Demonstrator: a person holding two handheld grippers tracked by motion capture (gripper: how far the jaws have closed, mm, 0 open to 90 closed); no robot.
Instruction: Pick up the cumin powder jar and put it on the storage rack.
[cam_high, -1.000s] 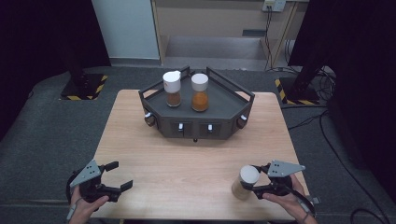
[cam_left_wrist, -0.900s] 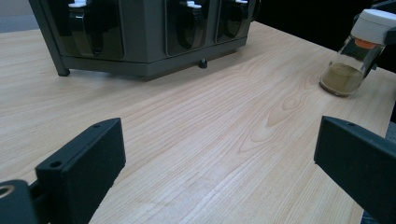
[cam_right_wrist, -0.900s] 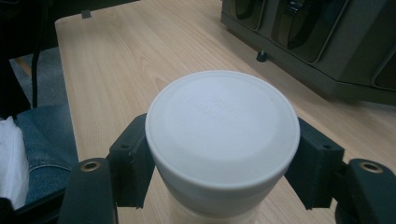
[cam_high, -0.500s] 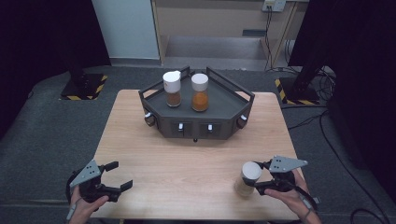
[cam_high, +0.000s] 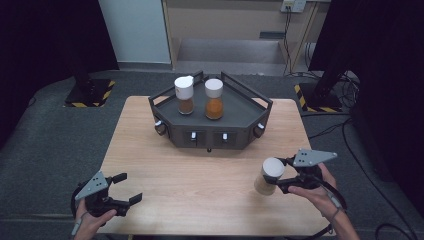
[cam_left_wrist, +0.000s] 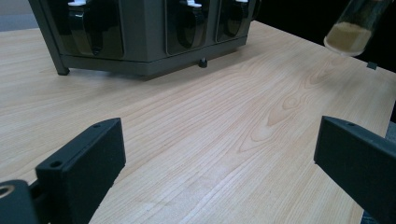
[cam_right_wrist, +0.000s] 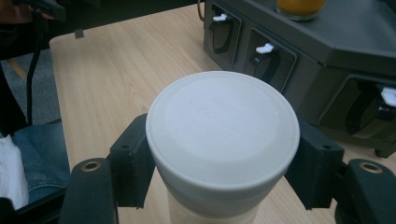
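**Right gripper clamped on a white-capped jar, left gripper idle**

At the lower right of the high view, the right gripper (cam_high: 278, 179) has its jaws pressed against both sides of a jar (cam_high: 268, 176) with a white cap and pale powder inside. The jar tilts, and its base appears to be clear of the wooden counter (cam_high: 200, 170). In the right gripper view the cap sits at centre frame between the two jaws.

The left gripper (cam_high: 126, 188) is at the lower left of the high view, its jaws spread apart with nothing between them.

At the top centre of the counter stands a dark rack (cam_high: 235, 117) carrying two more white-capped jars (cam_high: 184, 94) of brown and orange powder.
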